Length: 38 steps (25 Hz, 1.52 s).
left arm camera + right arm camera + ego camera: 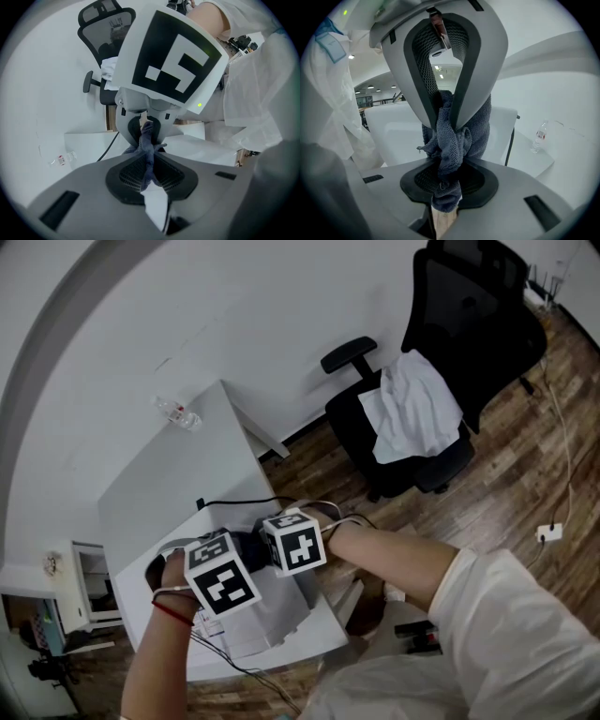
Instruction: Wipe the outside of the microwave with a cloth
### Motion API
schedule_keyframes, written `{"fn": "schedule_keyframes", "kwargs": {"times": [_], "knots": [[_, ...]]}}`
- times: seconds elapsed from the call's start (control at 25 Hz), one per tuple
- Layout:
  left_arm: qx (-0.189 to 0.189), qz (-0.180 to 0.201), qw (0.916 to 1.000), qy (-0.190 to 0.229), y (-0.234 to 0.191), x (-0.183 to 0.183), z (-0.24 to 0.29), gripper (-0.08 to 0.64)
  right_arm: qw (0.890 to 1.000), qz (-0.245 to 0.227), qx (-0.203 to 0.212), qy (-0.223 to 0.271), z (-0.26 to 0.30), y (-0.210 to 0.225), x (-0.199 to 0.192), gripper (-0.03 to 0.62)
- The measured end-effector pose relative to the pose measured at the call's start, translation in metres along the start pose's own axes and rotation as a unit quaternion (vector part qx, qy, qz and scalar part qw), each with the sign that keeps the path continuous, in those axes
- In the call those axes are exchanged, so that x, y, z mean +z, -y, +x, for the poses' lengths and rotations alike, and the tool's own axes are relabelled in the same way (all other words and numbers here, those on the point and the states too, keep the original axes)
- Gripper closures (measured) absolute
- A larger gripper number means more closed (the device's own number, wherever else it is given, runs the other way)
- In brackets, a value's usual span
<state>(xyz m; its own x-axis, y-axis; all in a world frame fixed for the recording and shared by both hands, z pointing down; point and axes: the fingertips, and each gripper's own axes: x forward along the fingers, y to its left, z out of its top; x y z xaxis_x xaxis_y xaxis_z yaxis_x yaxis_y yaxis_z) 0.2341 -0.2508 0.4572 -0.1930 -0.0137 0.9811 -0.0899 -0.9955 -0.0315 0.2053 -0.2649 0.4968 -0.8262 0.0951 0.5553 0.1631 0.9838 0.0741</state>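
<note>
**A:** Low centre of the head view, both grippers meet! The left gripper (pixel 150 161) has its jaws clamped on the dark blue cloth (pixel 148 138).

**B:** The right gripper (pixel 449 176) has its jaws pinched on that same cloth, bunched between the two.

**A:** The cloth sits over the white microwave (pixel 272 620) on the table (pixel 178 474).

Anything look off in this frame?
Yes: the grey cloth is wadded into a twisted bunch and clamped by both the left gripper and the right gripper at once, not spread flat for wiping the microwave. Also, a white garment lies slumped over the office chair.
</note>
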Motion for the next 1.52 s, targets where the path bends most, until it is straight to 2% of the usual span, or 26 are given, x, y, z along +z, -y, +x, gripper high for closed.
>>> {"fn": "schedule_keyframes", "kwargs": {"times": [0.48,0.92,1.28,1.52], "knots": [[0.009,-0.002,0.9999,0.014,0.039,0.004,-0.001,0.512,1.0,0.01,0.012,0.009,-0.002,-0.038,0.001,0.494],[0.014,0.004,0.9996,0.026,0.082,0.01,-0.005,0.514,0.999,0.012,0.031,-0.004,-0.006,-0.083,0.002,0.494],[0.002,-0.002,0.9988,0.05,0.121,0.013,-0.009,0.514,0.998,0.023,0.054,-0.004,-0.008,-0.127,0.007,0.494],[0.004,0.001,0.9989,0.047,0.132,0.014,-0.009,0.514,0.998,0.039,0.046,0.008,-0.008,-0.139,0.009,0.494]]}}
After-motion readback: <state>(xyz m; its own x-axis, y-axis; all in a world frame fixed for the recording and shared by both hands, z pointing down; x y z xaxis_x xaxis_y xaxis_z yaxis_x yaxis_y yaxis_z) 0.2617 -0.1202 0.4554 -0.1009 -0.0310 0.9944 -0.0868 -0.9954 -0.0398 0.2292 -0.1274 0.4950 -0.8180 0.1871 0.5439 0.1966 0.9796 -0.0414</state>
